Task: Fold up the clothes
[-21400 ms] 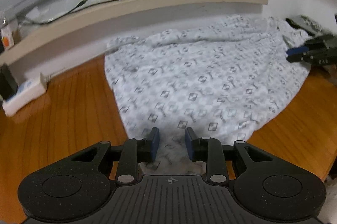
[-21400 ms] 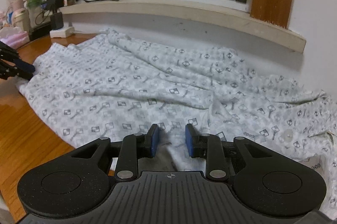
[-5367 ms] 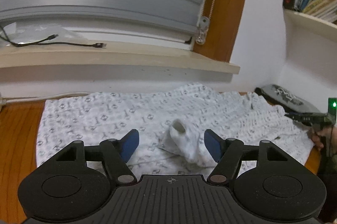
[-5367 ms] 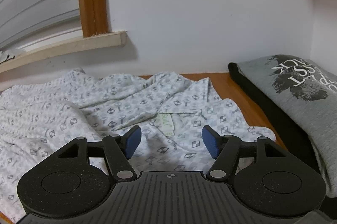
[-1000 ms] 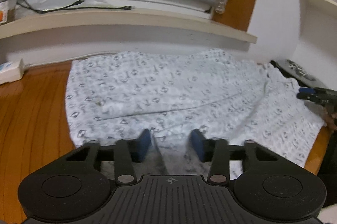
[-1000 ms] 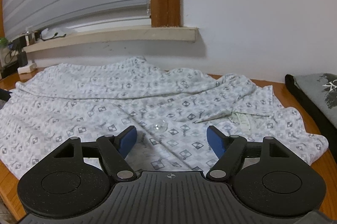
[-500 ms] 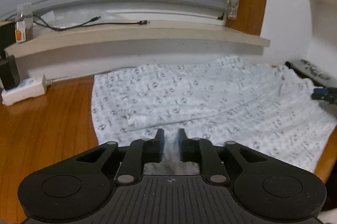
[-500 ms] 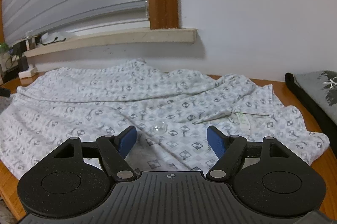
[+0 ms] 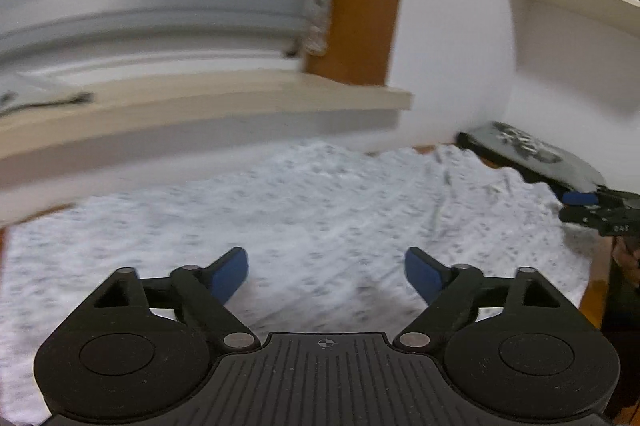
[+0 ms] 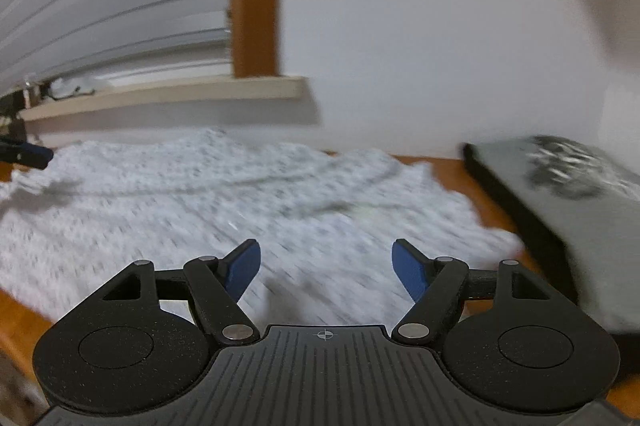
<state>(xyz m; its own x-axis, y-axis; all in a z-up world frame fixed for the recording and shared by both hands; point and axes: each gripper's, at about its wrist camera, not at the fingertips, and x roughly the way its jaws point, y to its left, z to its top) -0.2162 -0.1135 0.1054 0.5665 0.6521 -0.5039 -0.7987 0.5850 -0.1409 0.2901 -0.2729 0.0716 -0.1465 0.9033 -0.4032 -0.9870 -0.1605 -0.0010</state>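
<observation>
- The patterned shirt (image 9: 320,226) lies spread across the wooden counter (image 10: 444,161), ahead of and below both hand-held grippers; half a second ago its near edge was pinched between the left one's pads, and now it lies free.
- The folded grey garment (image 10: 568,193) sits on the counter to the right of the right hand-held gripper, just beside the shirt's edge.
- The left hand-held gripper (image 9: 326,274) is opening, its jaws now far apart with only flat cloth showing beyond them; I judge that one fold has just been laid down and let go.
- The right hand-held gripper (image 10: 326,272) has its jaws apart as before, holding nothing.
- Both views are smeared, so the hands seem to be shifting towards a fresh grasp point.
</observation>
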